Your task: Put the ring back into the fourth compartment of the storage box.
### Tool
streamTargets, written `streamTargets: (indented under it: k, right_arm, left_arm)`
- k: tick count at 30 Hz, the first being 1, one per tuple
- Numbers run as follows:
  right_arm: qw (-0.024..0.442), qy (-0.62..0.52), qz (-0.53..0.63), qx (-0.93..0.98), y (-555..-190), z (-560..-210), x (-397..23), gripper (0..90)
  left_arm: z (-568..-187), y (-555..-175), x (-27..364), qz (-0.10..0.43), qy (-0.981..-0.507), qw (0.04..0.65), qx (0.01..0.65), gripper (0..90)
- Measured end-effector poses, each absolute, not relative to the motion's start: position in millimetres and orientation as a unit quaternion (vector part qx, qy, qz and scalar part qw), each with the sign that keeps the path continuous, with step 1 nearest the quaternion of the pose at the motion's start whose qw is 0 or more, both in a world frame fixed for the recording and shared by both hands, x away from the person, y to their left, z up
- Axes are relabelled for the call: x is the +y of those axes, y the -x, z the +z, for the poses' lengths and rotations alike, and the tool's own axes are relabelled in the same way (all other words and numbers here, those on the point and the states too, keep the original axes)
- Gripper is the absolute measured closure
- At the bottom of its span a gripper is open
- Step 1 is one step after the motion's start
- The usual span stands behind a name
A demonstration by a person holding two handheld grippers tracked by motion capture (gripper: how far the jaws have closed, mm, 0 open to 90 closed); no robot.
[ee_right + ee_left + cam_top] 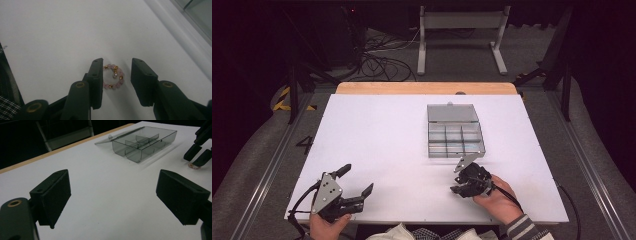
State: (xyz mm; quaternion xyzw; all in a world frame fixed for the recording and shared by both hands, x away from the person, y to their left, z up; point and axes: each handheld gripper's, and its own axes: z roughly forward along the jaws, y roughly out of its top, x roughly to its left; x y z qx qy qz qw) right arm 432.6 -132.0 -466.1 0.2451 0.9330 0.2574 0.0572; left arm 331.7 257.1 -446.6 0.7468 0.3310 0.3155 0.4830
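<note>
Right tool (117, 75) straddles round pink-and-gold beaded bracelet (113, 77).

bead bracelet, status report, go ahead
Right gripper down over bead bracelet, jaws astride, pads not yet pressing. Left gripper open, idle above table. Compartment box open, nothing blocking.

Bracelet (113, 77) lies on table (377, 135) before box (455, 131).
</note>
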Motion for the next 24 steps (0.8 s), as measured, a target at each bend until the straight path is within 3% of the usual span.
streamTargets:
  k: [11,24]
  right_arm:
    - [0.082,-0.248,0.239,0.935,-428.7,-467.8,-126.2,81.6]
    - [0.082,-0.252,0.236,0.935,-428.1,-467.2,-125.0,82.6]
  left_arm:
    - [-446.7,-331.1,256.6,0.313,-0.746,0.485,0.333,13.2]
    - [-446.5,-331.1,256.9,0.316,-0.745,0.486,0.332,13.2]
